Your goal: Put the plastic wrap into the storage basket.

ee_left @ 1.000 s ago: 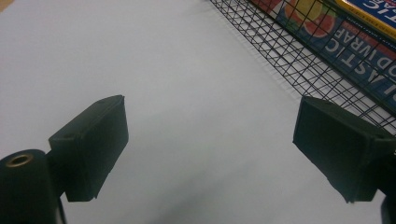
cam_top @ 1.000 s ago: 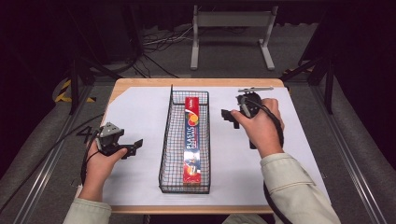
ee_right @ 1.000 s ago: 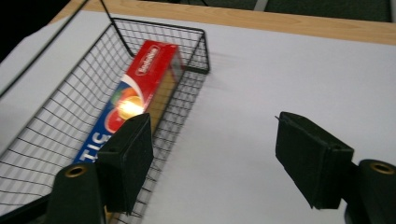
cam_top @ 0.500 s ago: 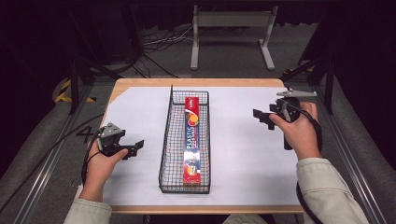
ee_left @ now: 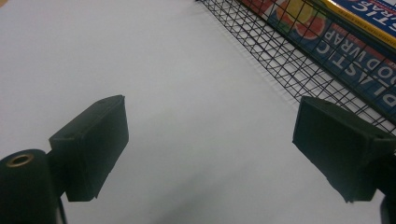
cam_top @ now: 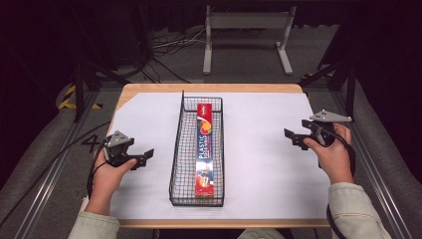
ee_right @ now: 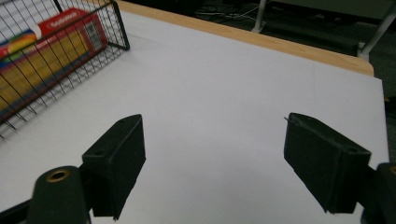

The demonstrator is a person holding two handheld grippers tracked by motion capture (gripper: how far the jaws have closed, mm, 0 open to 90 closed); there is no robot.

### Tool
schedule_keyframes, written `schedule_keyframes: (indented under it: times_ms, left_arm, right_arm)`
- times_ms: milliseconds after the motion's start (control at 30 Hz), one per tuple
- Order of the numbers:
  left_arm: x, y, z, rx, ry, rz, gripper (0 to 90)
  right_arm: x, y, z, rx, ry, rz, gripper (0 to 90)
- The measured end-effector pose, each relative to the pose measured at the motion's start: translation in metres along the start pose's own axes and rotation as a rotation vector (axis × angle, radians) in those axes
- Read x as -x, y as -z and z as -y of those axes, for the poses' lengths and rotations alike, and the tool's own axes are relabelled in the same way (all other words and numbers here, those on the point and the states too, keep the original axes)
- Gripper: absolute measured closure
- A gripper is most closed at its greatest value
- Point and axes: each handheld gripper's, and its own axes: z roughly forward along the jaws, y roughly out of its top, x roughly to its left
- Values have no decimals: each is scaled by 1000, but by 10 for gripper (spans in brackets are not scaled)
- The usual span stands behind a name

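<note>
Right gripper point(cam_top: 294, 138), jaws apart and empty, had swung out from beside the wire basket point(cam_top: 179, 149) toward the table's edge, leaving the plastic wrap box point(cam_top: 205, 149) inside, well off to its left, placement apparently done.

A dim lab or recording studio. Black cables point(cam_top: 164, 47) trail over grey carpet behind the wooden, white-covered worktop point(cam_top: 259, 89). Metal stand legs point(cam_top: 283, 50) and dark tripod struts point(cam_top: 323, 74) surround it.

A red plastic food wrap box point(cam_top: 205, 149) lies flat (lengthwise, 12-to-6 o'clock) inside the black wire basket point(cam_top: 177, 154) mid-table.
</note>
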Motion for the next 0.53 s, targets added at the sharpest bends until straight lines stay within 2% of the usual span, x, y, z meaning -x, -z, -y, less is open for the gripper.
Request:
schedule_keyframes:
  times_ms: [33,133,300,400,533]
  left_arm:
    - [0,0,0,0,0,0,110]
    - [0,0,1,6,2,8,110]
    - [1,-2,3,2,2,20,114]
    - [1,-3,4,4,1,23,111]
    - [1,-4,5,6,-8,27,105]
  right_arm:
    - [0,0,0,0,0,0,211]
    - [5,-4,12,-21,47,-14,210]
    - [12,-12,33,3,42,-26,177]
    - [16,-17,49,10,22,-28,170]
    - [18,-20,60,-9,19,-25,156]
